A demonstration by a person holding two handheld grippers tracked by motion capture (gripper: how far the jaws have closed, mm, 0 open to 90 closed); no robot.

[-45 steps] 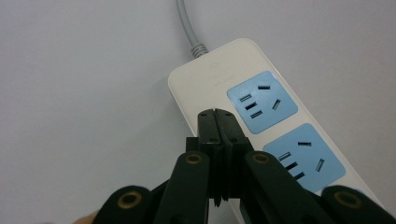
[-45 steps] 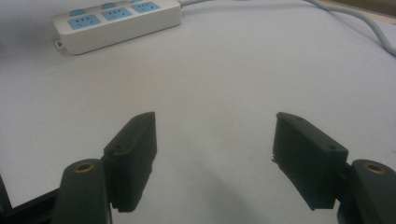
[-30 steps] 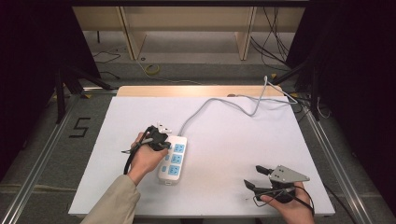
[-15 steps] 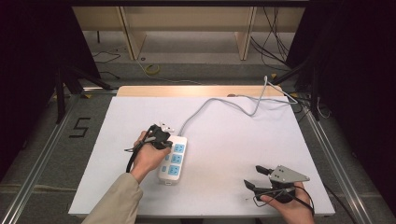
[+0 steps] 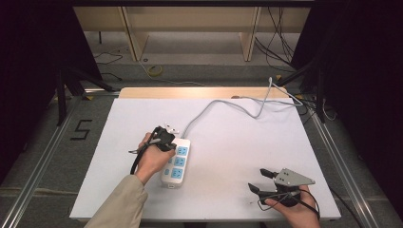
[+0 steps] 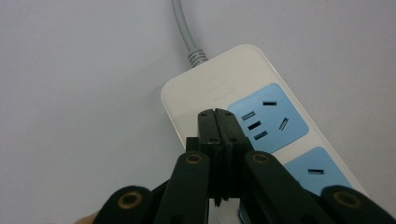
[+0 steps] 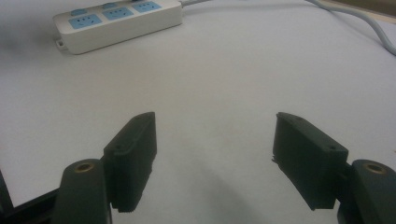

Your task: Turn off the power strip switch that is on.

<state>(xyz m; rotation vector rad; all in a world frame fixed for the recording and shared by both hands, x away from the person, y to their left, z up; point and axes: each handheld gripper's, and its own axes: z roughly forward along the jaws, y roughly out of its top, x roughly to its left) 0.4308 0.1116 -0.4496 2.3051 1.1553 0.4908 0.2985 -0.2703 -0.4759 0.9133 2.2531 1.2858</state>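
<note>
The table (image 5: pixel 228 142) is big and white. On it lies the strip (image 5: pixel 175 163), a white power strip with three blue sockets, a bit left of the table's middle. Its grey cord (image 5: pixel 223 107) runs from the strip's far end up to the table's back edge.

The left gripper (image 5: pixel 164 137) sits at the strip's cord end, held in a hand (image 5: pixel 152 159). In the left gripper view its jaws are pressed tight together with nothing between them, and their tips rest on or just over the strip (image 6: pixel 243 107), beside the first blue socket (image 6: pixel 267 116) — I cannot tell if they touch.

The right gripper (image 5: pixel 260 180) waits well to the right of the strip, near the table's front edge. Its jaws are spread wide and hold nothing.

No plug sits in any socket. The job looks just begun — maybe a push or press on the strip is still left.
</note>
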